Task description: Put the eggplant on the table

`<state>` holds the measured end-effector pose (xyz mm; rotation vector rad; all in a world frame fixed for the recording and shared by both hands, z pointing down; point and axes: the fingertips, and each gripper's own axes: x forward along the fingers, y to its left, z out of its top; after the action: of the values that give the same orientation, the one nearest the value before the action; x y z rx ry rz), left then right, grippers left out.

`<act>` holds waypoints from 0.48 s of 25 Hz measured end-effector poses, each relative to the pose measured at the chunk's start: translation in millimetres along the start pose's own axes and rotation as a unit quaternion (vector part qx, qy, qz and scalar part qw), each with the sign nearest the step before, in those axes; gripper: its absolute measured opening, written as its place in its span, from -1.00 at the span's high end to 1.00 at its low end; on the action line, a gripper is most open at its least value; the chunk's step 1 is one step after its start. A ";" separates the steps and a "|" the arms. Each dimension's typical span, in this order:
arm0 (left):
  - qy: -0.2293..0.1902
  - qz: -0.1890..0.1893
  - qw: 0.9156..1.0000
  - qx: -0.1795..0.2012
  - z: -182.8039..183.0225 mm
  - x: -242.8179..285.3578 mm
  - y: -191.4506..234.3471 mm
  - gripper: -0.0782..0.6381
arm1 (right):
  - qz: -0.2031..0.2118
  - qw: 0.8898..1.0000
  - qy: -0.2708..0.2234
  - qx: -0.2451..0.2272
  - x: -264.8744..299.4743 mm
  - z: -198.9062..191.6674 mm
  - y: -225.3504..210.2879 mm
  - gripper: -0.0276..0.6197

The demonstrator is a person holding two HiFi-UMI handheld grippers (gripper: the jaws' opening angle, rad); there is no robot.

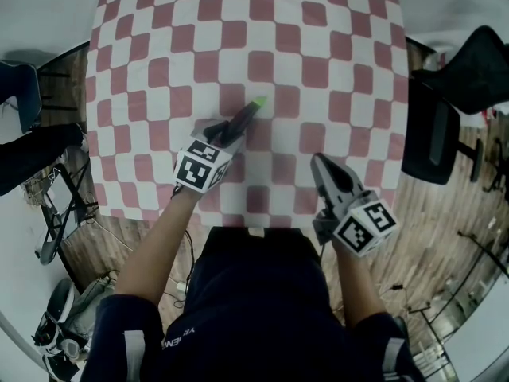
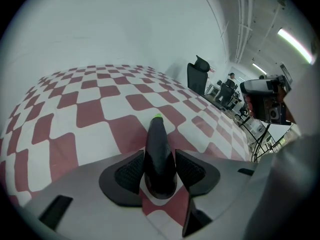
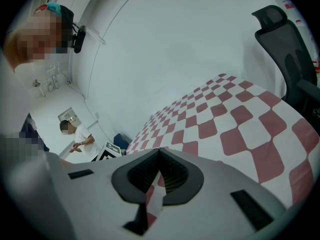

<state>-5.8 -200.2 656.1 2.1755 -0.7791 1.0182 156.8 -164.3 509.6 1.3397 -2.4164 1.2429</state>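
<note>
Black-skinned, the eggplant (image 2: 159,139) is clenched in the left tongs (image 2: 159,156), low over the red-and-white checked table (image 1: 318,54). Its long axis runs straight out along the tongs, green tip pointing away from the person; whether its blunt end touches the cloth I cannot tell. The right tongs (image 3: 159,154) hang to the right of the eggplant and nearer the person, pressed together on nothing, so setting it down likely falls to the left hand alone.
</note>
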 end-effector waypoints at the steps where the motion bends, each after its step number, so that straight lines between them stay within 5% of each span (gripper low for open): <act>1: 0.000 0.001 1.000 0.001 -0.4 0.3 -0.3 0.17 | 0.001 1.000 0.000 0.000 -0.2 0.4 -0.1 0.87; 12: -0.026 0.001 1.000 0.001 11.3 -17.6 -3.9 0.10 | 0.000 1.000 -0.014 -0.018 -5.2 14.0 9.9 0.87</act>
<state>-7.3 -201.5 635.0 2.2110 -0.8055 0.9667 156.4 -167.9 492.1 1.3561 -2.4462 1.1835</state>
